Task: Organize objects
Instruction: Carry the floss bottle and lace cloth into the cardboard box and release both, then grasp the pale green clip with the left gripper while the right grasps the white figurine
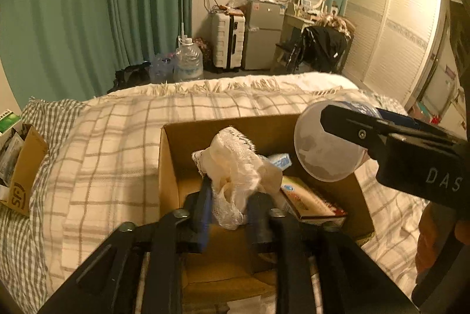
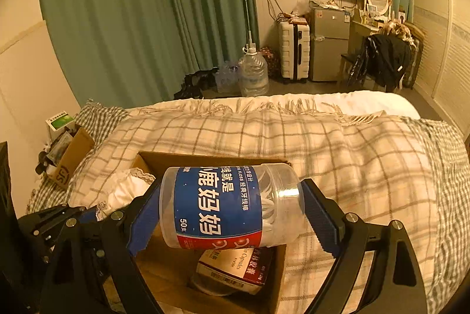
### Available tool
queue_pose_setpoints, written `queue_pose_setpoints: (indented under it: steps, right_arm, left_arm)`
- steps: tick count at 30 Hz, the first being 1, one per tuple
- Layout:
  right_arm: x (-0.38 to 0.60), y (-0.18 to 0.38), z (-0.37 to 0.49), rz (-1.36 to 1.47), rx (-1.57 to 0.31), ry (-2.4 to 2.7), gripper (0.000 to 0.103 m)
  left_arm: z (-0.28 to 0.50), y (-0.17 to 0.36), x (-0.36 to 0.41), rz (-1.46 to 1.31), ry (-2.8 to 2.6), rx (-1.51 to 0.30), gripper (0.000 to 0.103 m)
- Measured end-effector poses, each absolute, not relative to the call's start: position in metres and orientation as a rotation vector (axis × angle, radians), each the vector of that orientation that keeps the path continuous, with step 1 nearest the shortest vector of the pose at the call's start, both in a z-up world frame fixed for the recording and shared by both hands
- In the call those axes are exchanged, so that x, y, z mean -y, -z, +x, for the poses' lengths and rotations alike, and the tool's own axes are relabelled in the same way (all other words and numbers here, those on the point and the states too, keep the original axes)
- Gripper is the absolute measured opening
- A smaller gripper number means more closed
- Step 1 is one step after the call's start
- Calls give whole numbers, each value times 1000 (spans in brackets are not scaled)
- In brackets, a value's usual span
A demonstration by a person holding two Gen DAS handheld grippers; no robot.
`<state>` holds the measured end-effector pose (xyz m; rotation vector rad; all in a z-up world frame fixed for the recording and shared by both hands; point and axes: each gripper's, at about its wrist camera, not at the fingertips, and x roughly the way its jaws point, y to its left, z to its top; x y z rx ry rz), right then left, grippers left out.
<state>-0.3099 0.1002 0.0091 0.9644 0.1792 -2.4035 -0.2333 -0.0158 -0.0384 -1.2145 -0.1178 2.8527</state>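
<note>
An open cardboard box (image 1: pixel 169 161) sits on the checked bedspread; it also shows in the right wrist view (image 2: pixel 205 159). My left gripper (image 1: pixel 230 196) is shut on a crumpled white lace cloth (image 1: pixel 235 167) and holds it over the box. My right gripper (image 2: pixel 230 211) is shut on a clear plastic jar with a blue label (image 2: pixel 217 205), held sideways above the box; its round end shows in the left wrist view (image 1: pixel 323 149). Inside the box lie a red and white medicine carton (image 2: pixel 235 270) and a small blue and white pack (image 1: pixel 280 159).
A second, smaller cardboard box (image 1: pixel 23 176) with packets stands at the bed's left edge. Beyond the bed are water jugs (image 1: pixel 188 61), a white suitcase (image 1: pixel 227 42), a small fridge (image 1: pixel 263 35) and a chair with black clothes (image 1: pixel 323 48).
</note>
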Motion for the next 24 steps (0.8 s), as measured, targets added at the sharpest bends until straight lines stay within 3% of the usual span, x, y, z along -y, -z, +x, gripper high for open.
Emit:
queue_pose_setpoints:
  steps: [1, 2, 6, 10, 16, 24]
  right_arm:
    - [-100, -9, -310, 980, -180, 2391, 90]
    - [-101, -10, -308, 983, -179, 2386, 90]
    - [-117, -33, -294, 912, -170, 2445, 95]
    - [-132, -62, -271, 855, -166, 2488, 98]
    - [-151, -85, -223, 796, -222, 2538, 98]
    - [-152, -39, -179, 881, -279, 2492, 98]
  left_arm:
    - [-233, 38, 15, -1233, -2853, 101, 58]
    - [-231, 36, 16, -1238, -2861, 94, 66]
    - [-219, 25, 21, -1234, -2898, 44, 78]
    - [-193, 10, 28, -1205, -2943, 25, 84]
    - [-147, 3, 42, -1189, -2995, 97, 85]
    - [-102, 50, 48, -1310, -3001, 133, 85]
